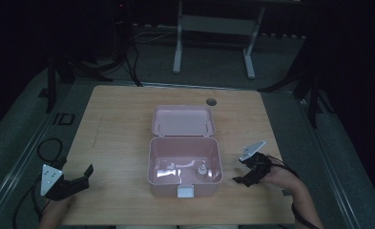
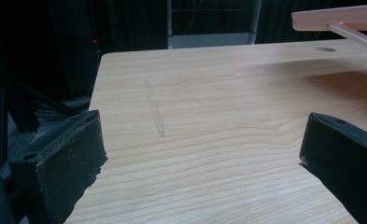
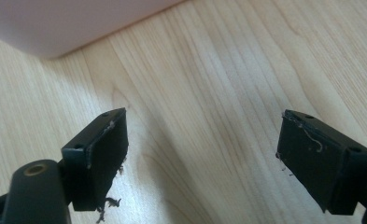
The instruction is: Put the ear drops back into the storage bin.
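A pink plastic box (image 1: 156,164) stands open in the middle of the wooden table, its lid (image 1: 182,120) tilted back behind it. A small pale object (image 1: 202,171) lies inside near the front right, too small to identify. My left gripper (image 1: 75,168) rests near the front left corner of the table, open and holding nothing, well apart from the box. My right gripper (image 1: 240,171) sits just right of the box, also open. Between the left jaws (image 2: 202,149) there is bare wood, with the lid's edge (image 2: 340,18) at the top right. The right gripper (image 3: 202,140) points down at the wood beside the box wall (image 3: 69,23).
A white latch (image 1: 185,192) sticks out from the box's front wall. A round cable hole (image 1: 211,101) is in the table behind the lid. Cables lie on the floor at the left (image 1: 49,148). A metal stand (image 1: 213,28) is beyond the table.
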Tool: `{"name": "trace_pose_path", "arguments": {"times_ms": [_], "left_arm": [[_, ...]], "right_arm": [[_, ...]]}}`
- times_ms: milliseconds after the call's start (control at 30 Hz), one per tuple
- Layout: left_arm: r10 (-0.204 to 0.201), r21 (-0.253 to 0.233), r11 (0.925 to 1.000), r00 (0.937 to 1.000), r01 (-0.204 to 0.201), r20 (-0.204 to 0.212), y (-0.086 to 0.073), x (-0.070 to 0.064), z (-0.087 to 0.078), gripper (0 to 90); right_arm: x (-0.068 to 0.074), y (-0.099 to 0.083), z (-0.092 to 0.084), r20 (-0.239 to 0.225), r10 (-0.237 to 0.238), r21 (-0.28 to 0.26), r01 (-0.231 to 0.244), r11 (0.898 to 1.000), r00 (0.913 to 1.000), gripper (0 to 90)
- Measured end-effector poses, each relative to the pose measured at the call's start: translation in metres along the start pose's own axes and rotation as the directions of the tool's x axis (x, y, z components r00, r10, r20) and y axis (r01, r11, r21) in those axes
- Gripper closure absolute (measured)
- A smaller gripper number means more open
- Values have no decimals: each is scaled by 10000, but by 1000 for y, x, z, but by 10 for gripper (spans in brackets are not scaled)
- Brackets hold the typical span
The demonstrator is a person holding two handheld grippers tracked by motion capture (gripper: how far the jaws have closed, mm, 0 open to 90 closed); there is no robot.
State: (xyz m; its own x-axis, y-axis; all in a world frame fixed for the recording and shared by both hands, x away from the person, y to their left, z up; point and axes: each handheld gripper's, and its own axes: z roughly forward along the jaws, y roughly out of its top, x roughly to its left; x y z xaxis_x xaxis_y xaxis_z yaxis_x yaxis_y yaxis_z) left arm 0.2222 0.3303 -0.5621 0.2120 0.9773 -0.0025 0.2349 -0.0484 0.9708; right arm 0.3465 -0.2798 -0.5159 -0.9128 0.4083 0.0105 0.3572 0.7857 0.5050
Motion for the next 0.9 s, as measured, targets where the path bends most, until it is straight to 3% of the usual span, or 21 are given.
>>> {"name": "trace_pose_path", "arguments": {"times_ms": [100,233,300,633,700,833,867,900], "left_arm": [[-3,-1,10000,10000,3,-1,0,0,0,4],[8,4,10000,10000,-8,-5,0,0,0,4],[-5,1,10000,10000,5,-2,0,0,0,4],[-1,4,10000,10000,1,5,0,0,0,4],[-4,3,10000,10000,4,3,0,0,0,4],[-4,3,10000,10000,4,10,0,0,0,3],[-4,2,10000,10000,4,10,0,0,0,3],[-3,0,10000,10000,3,6,0,0,0,4]], "right_arm": [[0,-6,0,274,89,-385,-79,9992,9996,161],[-3,-17,2,731,687,-1286,-589,9900,9950,157],[-3,-20,3,1020,891,-1465,-737,9865,9908,153],[-3,-24,10,2068,1882,-2265,-1402,9639,9601,135],[-4,-24,11,2313,2087,-2405,-1520,9587,9502,135],[-7,-27,11,2810,2697,-2617,-1968,9449,9211,135],[-7,-27,11,2930,2838,-2671,-2069,9412,9130,135],[-7,-28,12,3197,3034,-2729,-2194,9367,8976,136]]}}
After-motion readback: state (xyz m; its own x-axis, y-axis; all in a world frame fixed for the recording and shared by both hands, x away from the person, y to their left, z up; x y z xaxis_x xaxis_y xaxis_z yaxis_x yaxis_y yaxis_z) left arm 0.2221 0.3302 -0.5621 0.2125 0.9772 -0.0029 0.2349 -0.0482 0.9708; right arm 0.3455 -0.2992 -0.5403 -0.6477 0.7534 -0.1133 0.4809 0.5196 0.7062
